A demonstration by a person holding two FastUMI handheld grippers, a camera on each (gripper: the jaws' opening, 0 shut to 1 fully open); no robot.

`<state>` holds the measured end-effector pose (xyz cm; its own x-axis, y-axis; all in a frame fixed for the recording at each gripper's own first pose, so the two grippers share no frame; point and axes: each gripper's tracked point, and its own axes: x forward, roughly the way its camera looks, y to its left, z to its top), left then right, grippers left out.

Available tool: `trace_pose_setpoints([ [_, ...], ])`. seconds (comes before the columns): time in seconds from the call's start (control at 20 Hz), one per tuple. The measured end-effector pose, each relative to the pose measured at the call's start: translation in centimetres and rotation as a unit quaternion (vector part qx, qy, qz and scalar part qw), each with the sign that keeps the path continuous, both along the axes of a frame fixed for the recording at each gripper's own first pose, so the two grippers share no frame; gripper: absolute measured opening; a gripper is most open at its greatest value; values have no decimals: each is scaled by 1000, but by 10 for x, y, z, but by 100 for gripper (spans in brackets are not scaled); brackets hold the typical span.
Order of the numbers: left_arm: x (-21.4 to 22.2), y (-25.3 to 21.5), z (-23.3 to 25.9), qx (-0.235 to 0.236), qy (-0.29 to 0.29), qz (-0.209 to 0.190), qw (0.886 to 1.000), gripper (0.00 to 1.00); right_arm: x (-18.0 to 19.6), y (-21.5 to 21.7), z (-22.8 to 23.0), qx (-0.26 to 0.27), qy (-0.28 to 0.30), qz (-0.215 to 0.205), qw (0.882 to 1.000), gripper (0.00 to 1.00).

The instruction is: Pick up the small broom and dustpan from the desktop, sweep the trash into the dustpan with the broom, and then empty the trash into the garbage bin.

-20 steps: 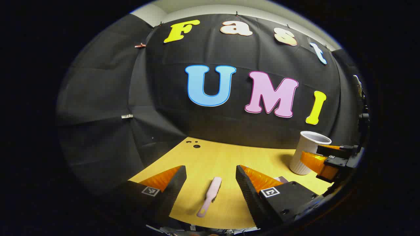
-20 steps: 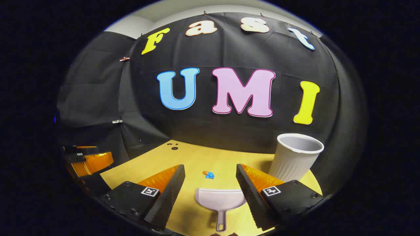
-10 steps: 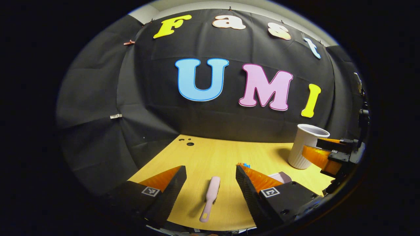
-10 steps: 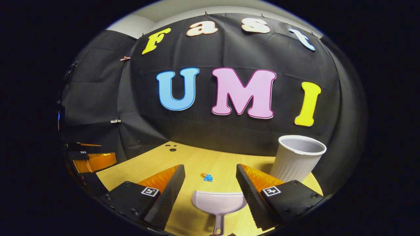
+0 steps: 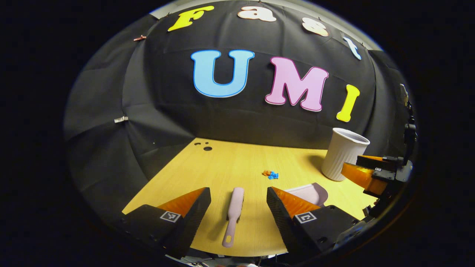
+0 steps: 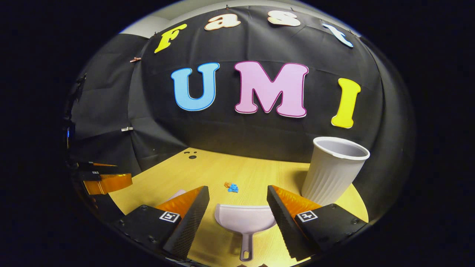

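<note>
Pale wood worktop (image 5: 237, 163) carries everything the job needs as two hand-held grippers hover over their tools, neither yet gripping. The left hand-held gripper (image 5: 238, 202) hangs with its jaws wide apart, the small pink broom (image 5: 233, 215) lying flat on the worktop between its fingers, handle end nearest the camera. The right hand-held gripper (image 6: 238, 203) is likewise spread wide, the dustpan (image 6: 245, 222) lying between its fingers with its handle pointing back toward the camera and its mouth facing forward. Ahead of the dustpan's mouth, a little way off, sits the trash (image 6: 231, 187), a small clump of blue and orange scraps. The step in hand looks to be the pick-up; each hand-held gripper probably needs to drop lower and close on its handle. The white ribbed cup (image 6: 334, 170) serving as the bin stands upright ahead and to the right of the right hand-held gripper; what shows of its inside looks empty. The dustpan holds nothing.
</note>
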<state>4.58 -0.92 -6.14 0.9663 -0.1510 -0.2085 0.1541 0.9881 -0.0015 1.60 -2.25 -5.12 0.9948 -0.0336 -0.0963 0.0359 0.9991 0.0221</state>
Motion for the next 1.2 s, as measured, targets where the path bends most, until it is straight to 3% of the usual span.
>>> trace_pose_setpoints([
  [0.25, 22, -6, -37, 13, 68, -13, 998, 95, 3, -11, -21, 11, 28, -8, 1000, 98],
  [0.5, 50, -4, -88, 55, 149, -17, 987, 96, 6, -28, -42, 29, 59, -23, 998, 98],
  [0.8, 82, 2, -157, 92, 276, -22, 956, 96, 8, -54, -65, 39, 82, -49, 995, 98],
  [0.95, 88, 3, -185, 94, 340, -26, 935, 94, 7, -62, -74, 48, 96, -58, 993, 98],
  [1.2, 92, 5, -206, 91, 379, -16, 921, 83, 11, -67, -77, 48, 104, -56, 992, 97],
])
